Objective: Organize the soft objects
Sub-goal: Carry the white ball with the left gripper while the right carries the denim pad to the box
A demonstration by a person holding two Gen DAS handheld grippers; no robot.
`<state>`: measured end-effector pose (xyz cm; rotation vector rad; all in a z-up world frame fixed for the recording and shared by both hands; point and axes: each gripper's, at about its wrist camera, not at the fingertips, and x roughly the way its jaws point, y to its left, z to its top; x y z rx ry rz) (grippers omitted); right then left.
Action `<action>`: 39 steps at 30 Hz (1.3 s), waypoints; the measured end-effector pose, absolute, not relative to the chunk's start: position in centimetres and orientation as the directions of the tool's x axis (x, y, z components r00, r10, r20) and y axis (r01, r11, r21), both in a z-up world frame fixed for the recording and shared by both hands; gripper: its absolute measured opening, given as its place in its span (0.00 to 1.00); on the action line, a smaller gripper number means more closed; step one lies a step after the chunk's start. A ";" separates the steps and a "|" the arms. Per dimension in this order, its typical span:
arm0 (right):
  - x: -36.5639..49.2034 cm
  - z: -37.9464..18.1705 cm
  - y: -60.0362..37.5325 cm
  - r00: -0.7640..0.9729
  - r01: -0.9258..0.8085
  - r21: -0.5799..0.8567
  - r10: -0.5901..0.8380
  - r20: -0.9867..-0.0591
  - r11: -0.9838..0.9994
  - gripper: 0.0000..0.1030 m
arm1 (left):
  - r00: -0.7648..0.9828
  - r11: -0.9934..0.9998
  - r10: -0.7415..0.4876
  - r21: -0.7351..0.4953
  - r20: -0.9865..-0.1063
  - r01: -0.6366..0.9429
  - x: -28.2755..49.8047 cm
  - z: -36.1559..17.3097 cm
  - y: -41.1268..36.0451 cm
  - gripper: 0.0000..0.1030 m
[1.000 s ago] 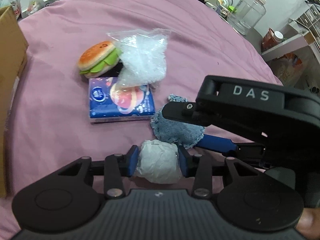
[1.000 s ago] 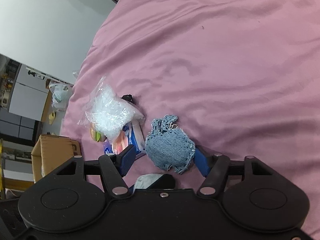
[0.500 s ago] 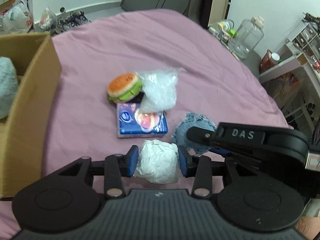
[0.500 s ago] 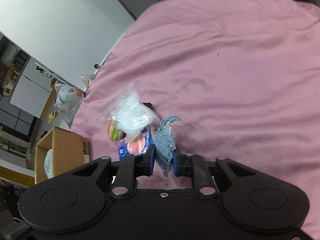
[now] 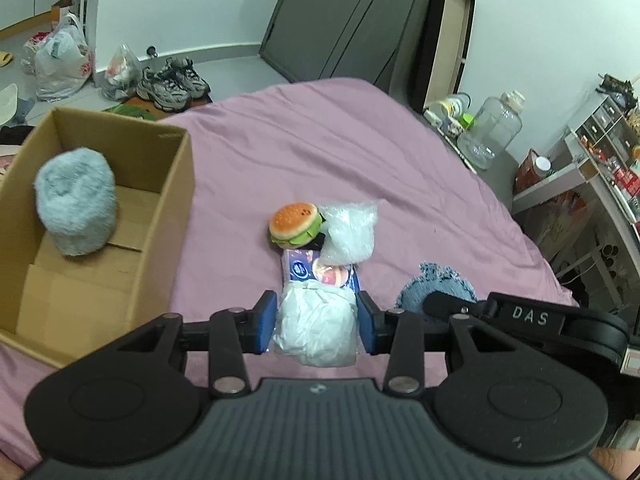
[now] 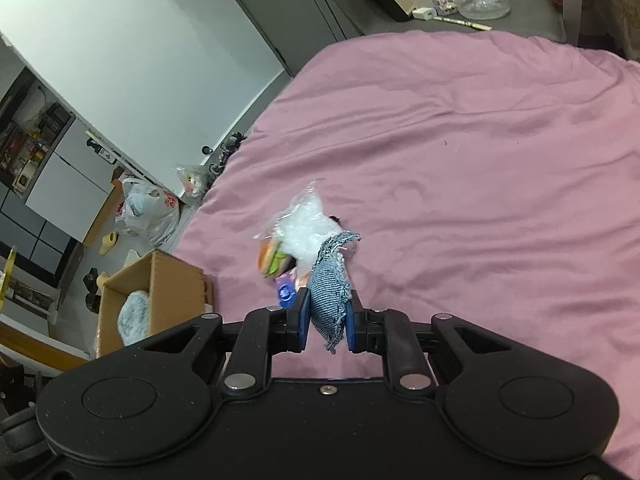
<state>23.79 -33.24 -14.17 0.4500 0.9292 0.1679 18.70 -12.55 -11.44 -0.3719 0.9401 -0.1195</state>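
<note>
My left gripper (image 5: 316, 326) is shut on a white crumpled soft ball (image 5: 316, 330), held above the pink bed (image 5: 280, 152). My right gripper (image 6: 327, 322) is shut on a blue denim pouch (image 6: 328, 296), lifted off the bed; the pouch also shows in the left wrist view (image 5: 436, 286). A burger plush (image 5: 295, 226), a clear plastic bag (image 5: 350, 234) and a blue tissue pack (image 5: 318, 270) lie together on the bed. An open cardboard box (image 5: 172, 216) at the left holds a grey fluffy roll (image 5: 76, 208).
Shoes (image 5: 172, 82) and plastic bags (image 5: 60, 62) lie on the floor beyond the bed. A clear jug (image 5: 490, 128) and shelves (image 5: 592, 168) stand at the right. The box also shows in the right wrist view (image 6: 168, 292), at the bed's left edge.
Both grippers rose and pulled back from the bed with their objects. The right gripper closed on the denim pouch and lifted it. The box came into view.
</note>
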 end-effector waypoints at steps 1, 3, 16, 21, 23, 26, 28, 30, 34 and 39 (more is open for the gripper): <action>23.5 -13.9 -33.0 0.596 0.046 0.440 0.329 -0.733 0.897 0.17 | 0.595 0.929 -0.259 -0.364 -0.761 -0.061 18.5 -11.2 -12.3 0.40; 23.2 -13.4 -32.4 0.600 0.029 0.432 0.330 -0.729 0.901 0.17 | 0.606 0.928 -0.257 -0.368 -0.753 -0.064 18.1 -10.7 -11.8 0.40; 21.8 -10.1 -28.6 0.626 -0.044 0.410 0.345 -0.700 0.911 0.17 | 0.661 0.917 -0.233 -0.388 -0.714 -0.095 16.3 -8.1 -7.6 0.40; 21.5 -8.9 -27.1 0.635 -0.069 0.403 0.351 -0.688 0.913 0.17 | 0.675 0.912 -0.222 -0.394 -0.703 -0.111 15.9 -7.2 -5.9 0.40; 21.4 -8.5 -26.5 0.637 -0.079 0.398 0.354 -0.685 0.914 0.17 | 0.680 0.911 -0.218 -0.396 -0.701 -0.117 15.7 -7.0 -5.3 0.40; 21.5 -8.1 -25.6 0.639 -0.093 0.397 0.360 -0.680 0.913 0.17 | 0.686 0.909 -0.208 -0.396 -0.698 -0.128 15.5 -6.6 -4.3 0.40; 21.5 -7.9 -24.9 0.638 -0.104 0.395 0.365 -0.678 0.913 0.17 | 0.689 0.908 -0.199 -0.396 -0.697 -0.138 15.4 -6.5 -3.5 0.40; 21.5 -7.8 -24.2 0.636 -0.118 0.392 0.372 -0.676 0.913 0.17 | 0.691 0.906 -0.192 -0.396 -0.697 -0.149 15.2 -6.4 -2.7 0.40; 21.5 -7.6 -22.9 0.631 -0.141 0.385 0.383 -0.675 0.912 0.17 | 0.697 0.901 -0.175 -0.399 -0.696 -0.172 15.0 -6.4 -1.1 0.40; 21.8 -7.9 -21.3 0.619 -0.162 0.386 0.399 -0.677 0.908 0.17 | 0.701 0.889 -0.159 -0.410 -0.695 -0.205 14.8 -6.7 0.9 0.40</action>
